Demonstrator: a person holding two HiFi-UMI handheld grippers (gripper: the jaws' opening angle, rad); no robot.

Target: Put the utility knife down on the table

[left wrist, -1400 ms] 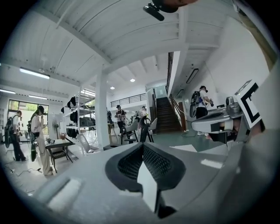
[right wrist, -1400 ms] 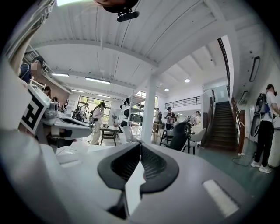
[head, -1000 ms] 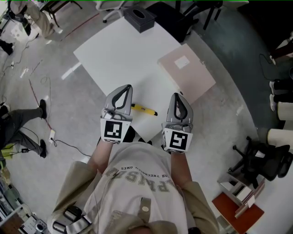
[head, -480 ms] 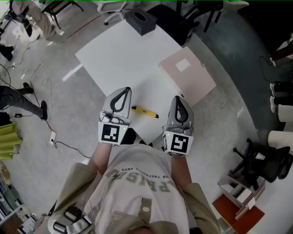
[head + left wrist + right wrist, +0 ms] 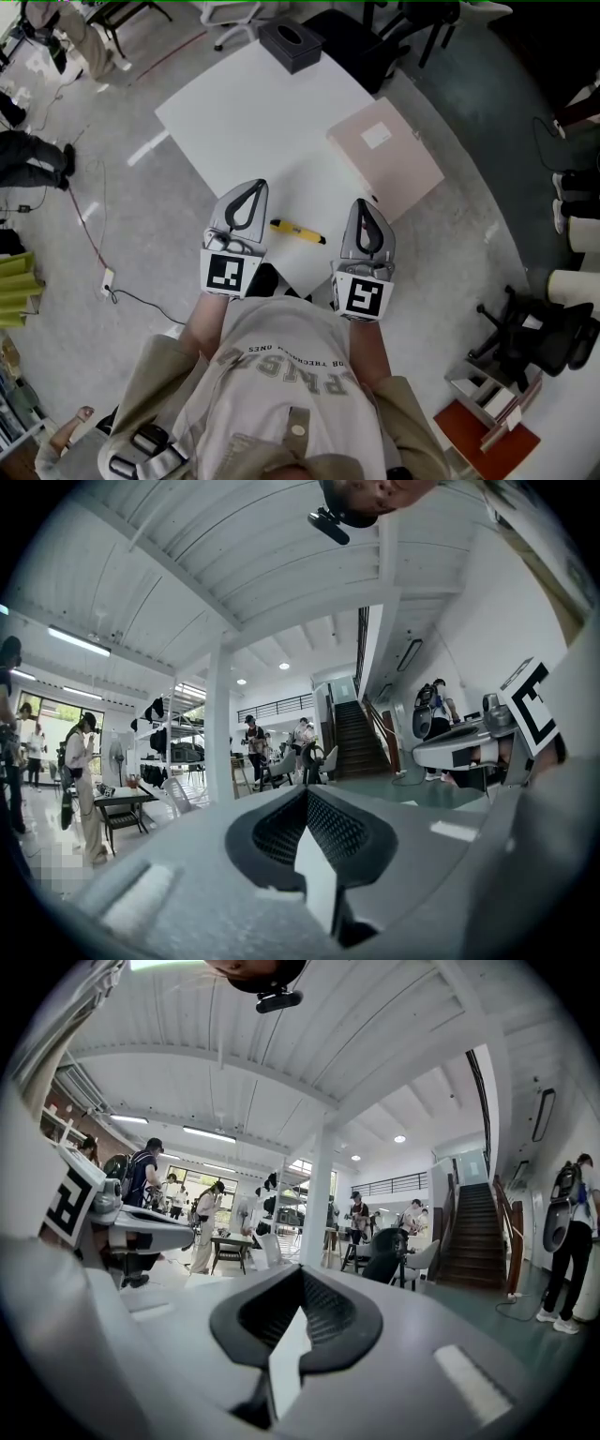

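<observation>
Looking down on the white table (image 5: 253, 112), found the utility knife (image 5: 297, 229) lying flat at its near corner, yellow body crosswise, held by nothing. Noted left gripper (image 5: 255, 187) over the table's near-left edge and right gripper (image 5: 364, 202) over its near-right edge, with the knife between them. Read both sets of jaws as pressed fully together, nothing pinched in either. Compared with a second before: saw no shift of knife on the table, no real shift of either gripper, jaws closed throughout. Judged the put-down already done, knife released and at rest. Expected nothing left but backing away from the table. Flagged little risk, save a nudge off the near corner.
</observation>
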